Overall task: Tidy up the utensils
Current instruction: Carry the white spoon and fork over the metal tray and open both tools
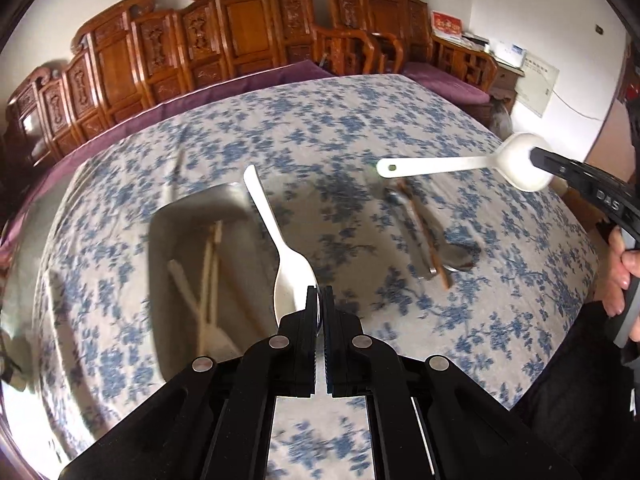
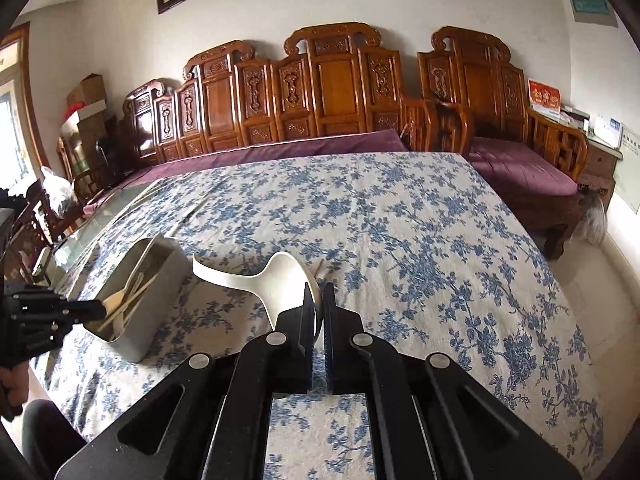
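Left gripper (image 1: 319,300) clamped on a white spoon (image 1: 280,248), metal bin (image 1: 192,240) just left of its fingers. Right gripper (image 2: 319,300) pinching a white ladle (image 2: 272,280) by the bowl.

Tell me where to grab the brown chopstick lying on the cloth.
Probably its near tip, coming from above with jaws across the shaft: the brown chopstick lies flat, crowded by metal utensils along its middle, and that tip pokes clear.
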